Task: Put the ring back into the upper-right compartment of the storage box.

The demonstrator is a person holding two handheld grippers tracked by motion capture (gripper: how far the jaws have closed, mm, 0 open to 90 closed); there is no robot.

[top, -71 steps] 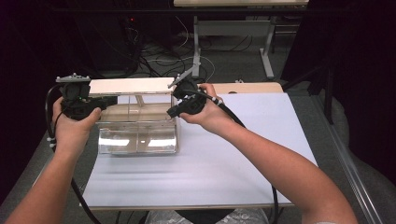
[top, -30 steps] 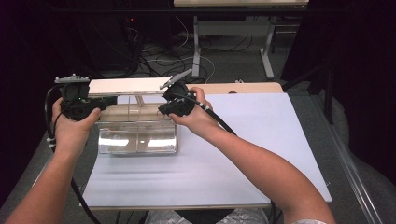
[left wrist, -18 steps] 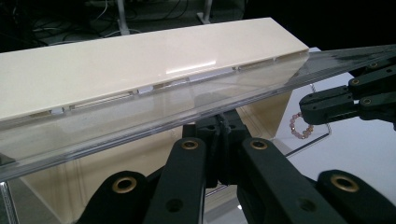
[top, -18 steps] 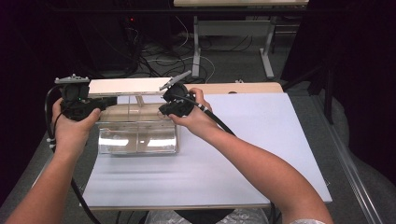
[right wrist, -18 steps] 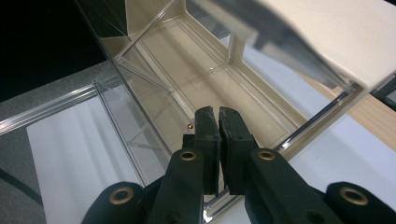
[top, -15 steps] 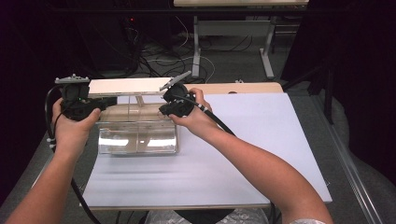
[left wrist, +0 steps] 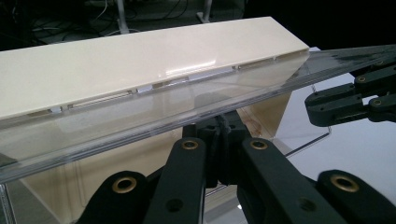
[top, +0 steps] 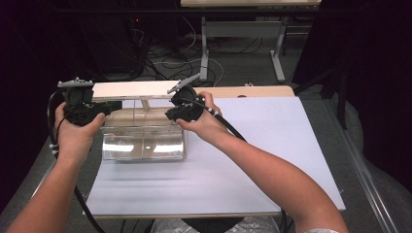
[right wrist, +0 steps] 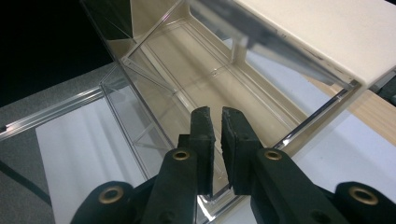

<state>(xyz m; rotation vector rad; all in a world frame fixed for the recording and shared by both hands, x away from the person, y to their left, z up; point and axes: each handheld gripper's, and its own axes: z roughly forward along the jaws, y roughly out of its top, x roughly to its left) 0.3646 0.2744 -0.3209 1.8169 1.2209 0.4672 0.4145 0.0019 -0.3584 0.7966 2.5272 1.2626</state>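
White tabletop | clear box near left edge | left gripper clamped on lid | right gripper moved leftward, jaws just parting slightly, narrow gap at lid edge

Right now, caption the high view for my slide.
Left gripper holds the raised lid of the clear box; right gripper loosens beside it.

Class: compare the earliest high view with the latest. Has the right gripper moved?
Yes. The right gripper has shifted left, toward the clear box's middle, judged against the wooden board.
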